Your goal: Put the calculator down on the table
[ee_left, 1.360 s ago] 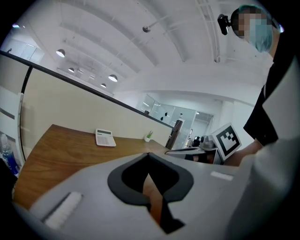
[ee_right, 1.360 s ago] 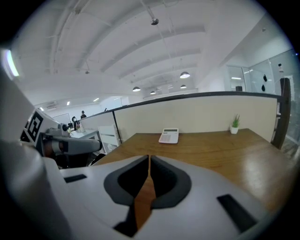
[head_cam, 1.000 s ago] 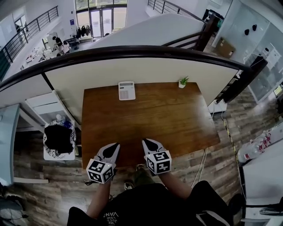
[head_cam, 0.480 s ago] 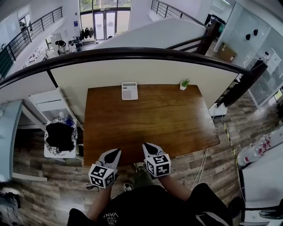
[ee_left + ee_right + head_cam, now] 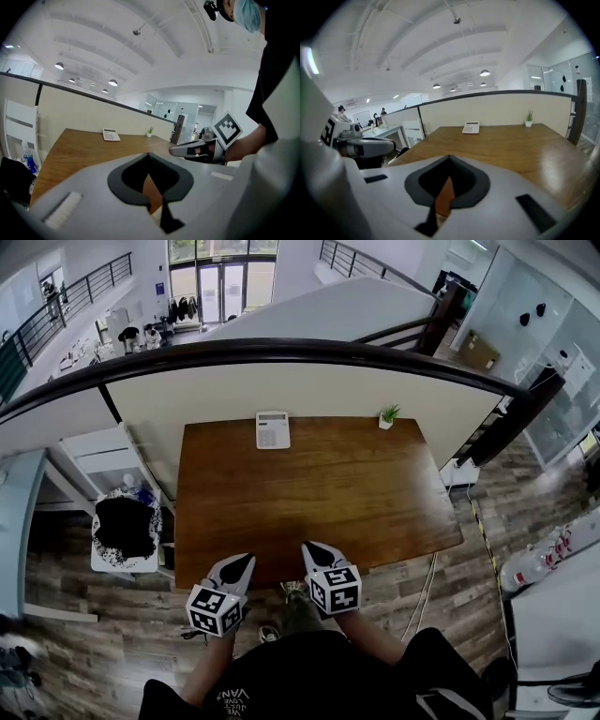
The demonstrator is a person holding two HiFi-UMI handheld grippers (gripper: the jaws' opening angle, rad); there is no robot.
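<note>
A white calculator [image 5: 273, 429] lies flat on the brown wooden table [image 5: 319, 502], at its far edge against the partition wall; it shows small in the left gripper view [image 5: 111, 135] and the right gripper view [image 5: 471, 127] too. Both grippers hover over the table's near edge, far from the calculator. My left gripper [image 5: 241, 562] is shut with nothing in it. Beside it, my right gripper [image 5: 309, 547] is shut and empty as well. Each gripper appears in the other's view: the right gripper [image 5: 174, 151] and the left gripper [image 5: 391, 145].
A small potted plant [image 5: 387, 415] stands at the table's far right. A cream partition with a dark rail [image 5: 281, 352] runs behind the table. A white chair with a black bag [image 5: 124, 531] stands left of the table. A cable [image 5: 429, 582] hangs at the right front.
Both grippers have drifted slightly toward the near edge of the table, closer to my body. The calculator has not moved.
</note>
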